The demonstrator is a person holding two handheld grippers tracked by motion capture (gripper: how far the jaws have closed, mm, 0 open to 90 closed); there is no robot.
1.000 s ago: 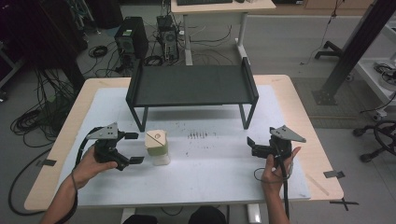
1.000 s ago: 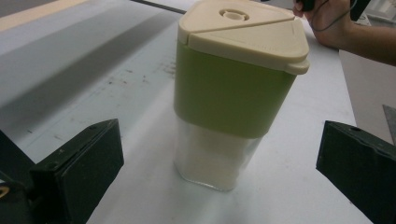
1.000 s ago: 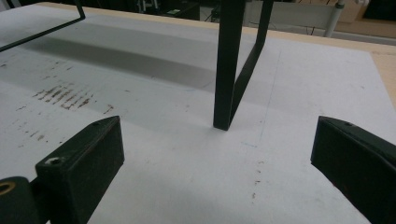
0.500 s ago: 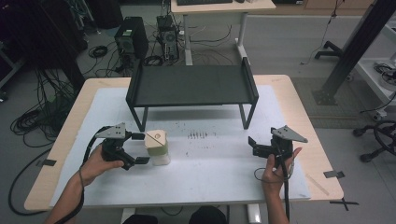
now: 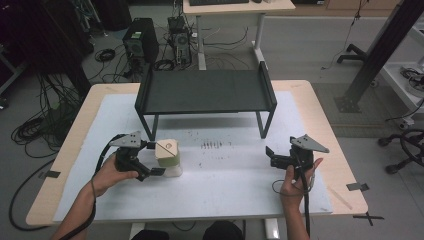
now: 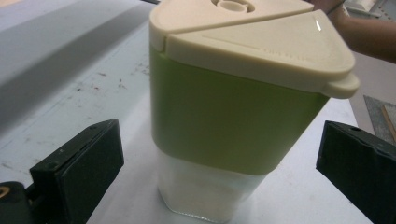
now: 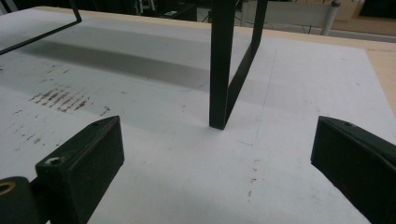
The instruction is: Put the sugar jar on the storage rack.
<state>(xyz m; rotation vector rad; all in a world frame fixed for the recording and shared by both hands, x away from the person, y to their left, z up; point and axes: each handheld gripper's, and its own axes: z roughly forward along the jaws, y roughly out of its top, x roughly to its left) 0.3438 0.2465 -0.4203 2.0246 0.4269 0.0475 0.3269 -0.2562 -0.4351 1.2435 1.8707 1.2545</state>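
Two grippers on the bench [image 5: 60, 165] here, one in each hand, both with jaws spread wide and holding nothing. Left gripper [image 5: 150, 159] is right up at the jar [image 5: 167, 157], a little container with a cream lid, a green upper body and a clear bottom part that looks like it has something white in it. The jar stands upright on the white sheet [image 5: 225, 195] covering the bench, near the front left leg of the black rack [image 5: 205, 91] and a bit in front of it. In the left gripper view the jar [image 6: 233, 112] sits between the two jaws with a clear gap on each side, so nothing is touching it, and the jaws are down around its lower half. The lid is split into two flaps with a small round knob on top, and one corner has a little tab sticking out. Right gripper [image 5: 276, 156] is well apart from all that, over on the right side of the sheet, out in front of the rack's right legs. In the right gripper view its jaws frame one rack leg [image 7: 222, 70] farther off, with bare sheet between them. Some dark scuff marks [image 5: 215, 145] are on the sheet between the two grippers, roughly in the middle under the rack's front edge. The rack's shelf has raised ends.
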